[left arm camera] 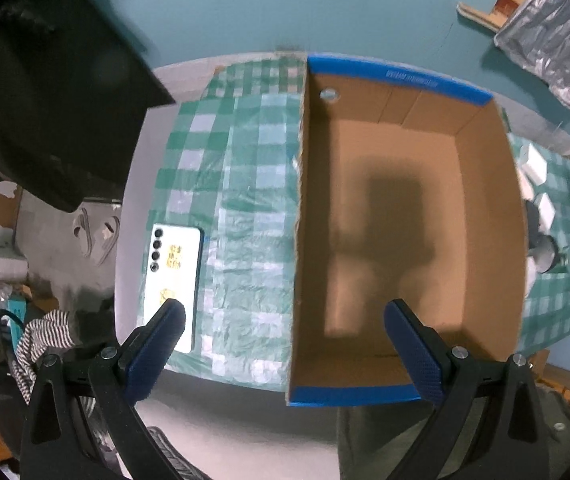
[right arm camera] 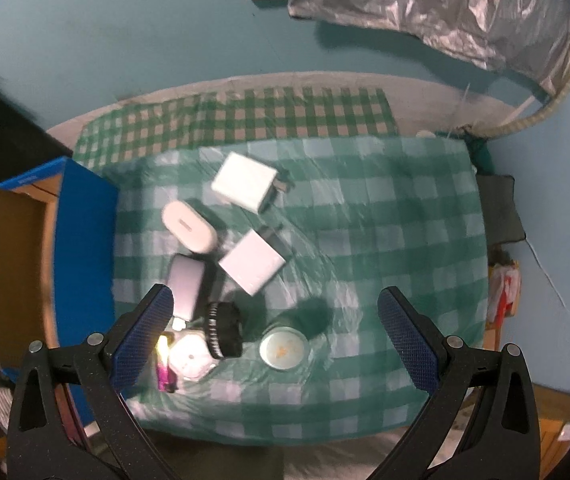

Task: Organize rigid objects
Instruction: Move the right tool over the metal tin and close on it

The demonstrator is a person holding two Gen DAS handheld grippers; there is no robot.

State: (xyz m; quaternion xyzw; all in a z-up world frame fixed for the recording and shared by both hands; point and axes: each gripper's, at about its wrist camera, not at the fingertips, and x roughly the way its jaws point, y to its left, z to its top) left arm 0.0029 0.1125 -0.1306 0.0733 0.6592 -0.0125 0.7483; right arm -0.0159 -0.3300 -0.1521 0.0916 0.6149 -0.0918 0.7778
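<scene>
Your left gripper (left arm camera: 285,340) hangs spread and empty over the open cardboard box (left arm camera: 485,208); a phone (left arm camera: 173,276) lies left of it. Your right gripper (right arm camera: 275,332) is spread, empty, above white chargers (right arm camera: 245,186), a black knob (right arm camera: 225,330) and a round tin (right arm camera: 284,348) on the checked cloth (right arm camera: 405,240).

1. The left wrist view looked steeply down from above the near table edge, along its 2 fingers, onto the open cardboard box (left arm camera: 405,220) and the checked cloth (left arm camera: 245,200) beside it.
2. The right wrist view looked down from above and to the right, onto the cloth (right arm camera: 385,240).
3. Both views shared the box (right arm camera: 81,240), the cloth and the teal wall (left arm camera: 285,0).
</scene>
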